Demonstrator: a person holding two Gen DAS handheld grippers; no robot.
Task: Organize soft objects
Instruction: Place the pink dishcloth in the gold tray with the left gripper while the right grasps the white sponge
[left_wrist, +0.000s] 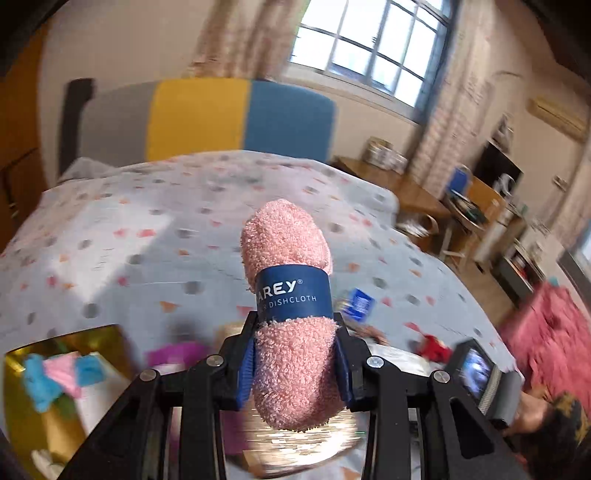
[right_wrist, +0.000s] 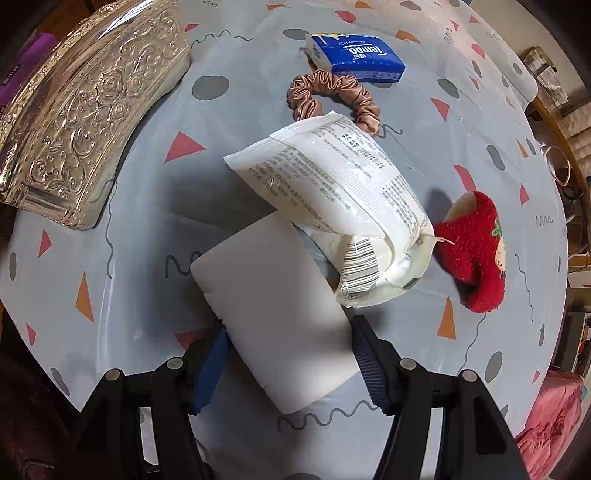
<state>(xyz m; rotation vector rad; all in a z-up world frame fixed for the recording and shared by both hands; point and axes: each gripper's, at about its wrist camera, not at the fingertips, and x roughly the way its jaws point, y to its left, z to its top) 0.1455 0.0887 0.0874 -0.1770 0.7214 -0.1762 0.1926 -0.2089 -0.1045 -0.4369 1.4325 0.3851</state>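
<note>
Left gripper (left_wrist: 295, 363) clamped on the pink dishcloth roll (left_wrist: 290, 314), its long axis running straight out ahead between the 2 fingers, with the gold box (left_wrist: 55, 369) of soft cloths low to its left, likely the drop spot.

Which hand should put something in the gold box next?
The left. Its gripper is already shut on the pink rolled dishcloth, and the open gold box shows just at its lower left. The right gripper is busy holding a white packet over the table.
</note>
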